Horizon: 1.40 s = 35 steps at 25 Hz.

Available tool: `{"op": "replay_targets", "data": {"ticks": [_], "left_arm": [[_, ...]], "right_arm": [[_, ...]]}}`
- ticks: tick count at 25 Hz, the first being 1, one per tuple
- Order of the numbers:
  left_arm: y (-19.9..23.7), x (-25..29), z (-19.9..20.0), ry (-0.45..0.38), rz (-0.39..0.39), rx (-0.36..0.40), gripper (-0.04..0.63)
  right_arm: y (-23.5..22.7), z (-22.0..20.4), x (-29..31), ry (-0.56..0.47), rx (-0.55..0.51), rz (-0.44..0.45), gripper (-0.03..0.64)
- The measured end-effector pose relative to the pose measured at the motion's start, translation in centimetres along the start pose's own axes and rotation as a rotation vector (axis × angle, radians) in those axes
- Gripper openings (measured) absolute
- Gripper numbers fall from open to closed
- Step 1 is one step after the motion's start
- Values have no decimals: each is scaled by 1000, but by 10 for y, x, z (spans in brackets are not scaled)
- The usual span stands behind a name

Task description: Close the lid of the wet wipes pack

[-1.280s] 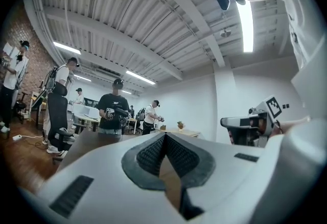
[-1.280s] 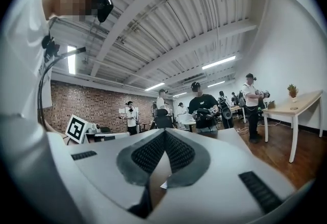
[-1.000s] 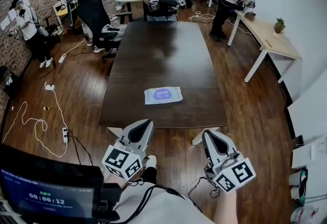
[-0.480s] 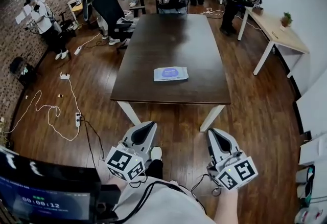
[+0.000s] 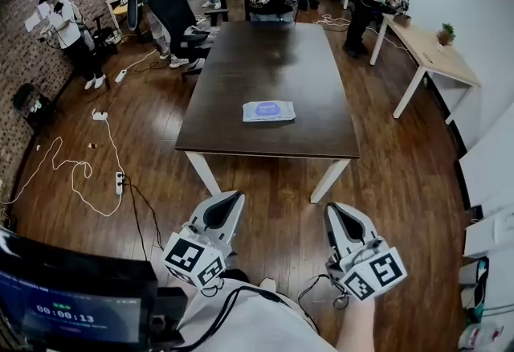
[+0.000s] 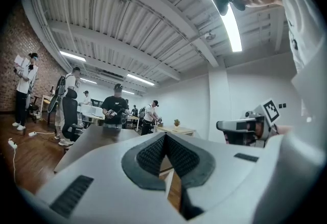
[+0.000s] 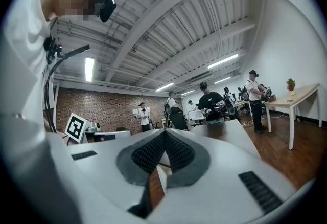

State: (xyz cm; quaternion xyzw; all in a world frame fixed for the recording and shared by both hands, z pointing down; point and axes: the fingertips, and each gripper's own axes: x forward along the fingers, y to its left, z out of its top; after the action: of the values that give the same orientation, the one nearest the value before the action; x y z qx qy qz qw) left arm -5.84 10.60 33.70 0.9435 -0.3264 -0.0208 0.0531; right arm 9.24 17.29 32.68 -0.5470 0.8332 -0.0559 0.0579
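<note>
Head view: the wet wipes pack (image 5: 269, 111) lies flat on the table (image 5: 265, 61), well apart from your left gripper (image 5: 227, 199) and right gripper (image 5: 335, 212). Left gripper view: jaws pressed together, empty. Right gripper view: likewise. Come in too low and those closed tips could shove the pack instead of pressing its lid

1. I'm looking into an open-plan office or lab: a long dark table (image 5: 273, 61), a light desk (image 5: 434, 55), an office chair (image 5: 173, 9).
2. Brick wall (image 5: 24, 45), strip-lit ribbed ceiling (image 6: 153, 18), loose floor cables (image 5: 72, 173), several people (image 5: 64, 33) standing about.
</note>
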Motion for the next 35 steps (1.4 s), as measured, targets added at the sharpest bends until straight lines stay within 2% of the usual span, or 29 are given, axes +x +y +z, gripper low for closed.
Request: {"op": "replay_targets", "data": {"ticks": [11, 14, 18, 22, 35], "left_arm": [[28, -23, 16, -34, -22, 7, -3], [37, -24, 27, -48, -11, 6, -3], [38, -29, 25, -70, -32, 6, -3], [41, -34, 40, -54, -31, 2, -2], [43, -41, 34, -63, -36, 2, -2]], "right_arm": [[16, 8, -2, -26, -27, -81, 8], [20, 13, 2, -28, -30, -84, 8], [25, 22, -2, -40, -44, -99, 8], [33, 28, 3, -39, -56, -112, 8], [39, 23, 4, -43, -59, -110, 8]]}}
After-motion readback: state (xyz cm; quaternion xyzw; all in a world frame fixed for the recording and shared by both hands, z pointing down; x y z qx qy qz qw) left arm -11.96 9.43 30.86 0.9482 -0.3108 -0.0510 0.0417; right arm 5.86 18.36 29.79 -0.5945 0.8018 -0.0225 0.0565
